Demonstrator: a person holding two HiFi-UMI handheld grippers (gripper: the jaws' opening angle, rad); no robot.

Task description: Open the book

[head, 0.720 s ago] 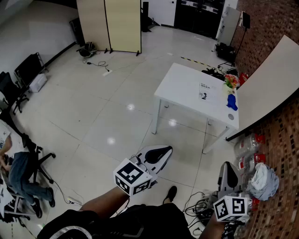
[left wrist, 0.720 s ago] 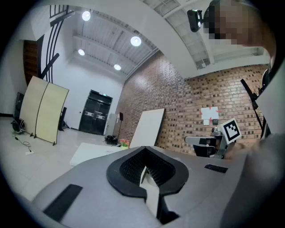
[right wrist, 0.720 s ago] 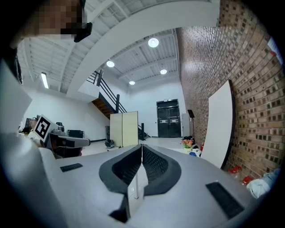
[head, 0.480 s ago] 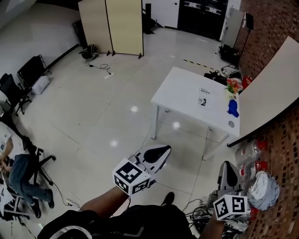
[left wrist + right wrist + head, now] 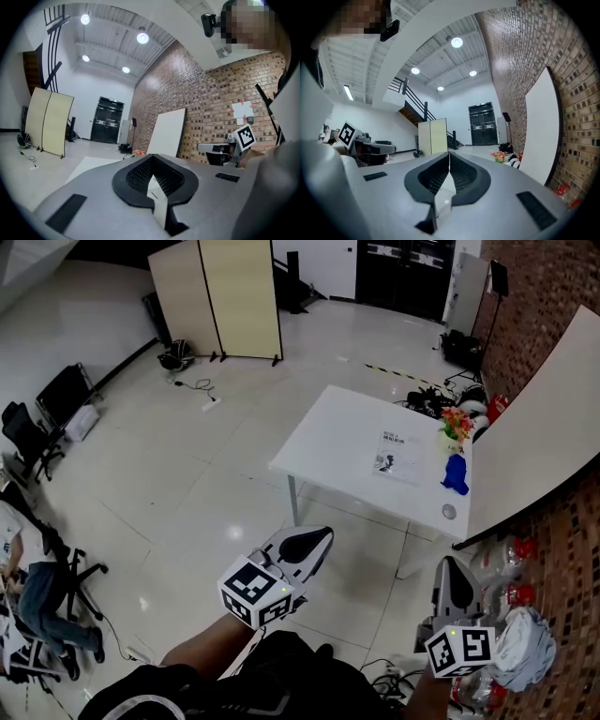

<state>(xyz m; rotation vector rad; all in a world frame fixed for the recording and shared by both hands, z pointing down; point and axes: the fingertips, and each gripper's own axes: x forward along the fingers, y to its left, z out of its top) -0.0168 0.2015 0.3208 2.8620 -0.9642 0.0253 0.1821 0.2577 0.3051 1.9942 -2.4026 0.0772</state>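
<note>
White tabletop (image 5: 328, 442) carrying the book (image 5: 397, 454), lying flat, well ahead of both grippers. Hovering over the floor (image 5: 187, 474): left gripper (image 5: 322, 534) and right gripper (image 5: 450, 564), both clenched on nothing.

The desk (image 5: 328, 442) is white, and the book (image 5: 397, 454) is white with black print. Near it are a blue object (image 5: 455, 474) and red, yellow and green flowers (image 5: 456, 423). The floor (image 5: 187, 465) is glossy pale tile, the wall (image 5: 553, 296) red-brown brick. The left gripper (image 5: 314, 542) and right gripper (image 5: 450, 570) are light grey with black hollows, and their marker cubes (image 5: 250, 591) are patterned in black-and-white squares.
</note>
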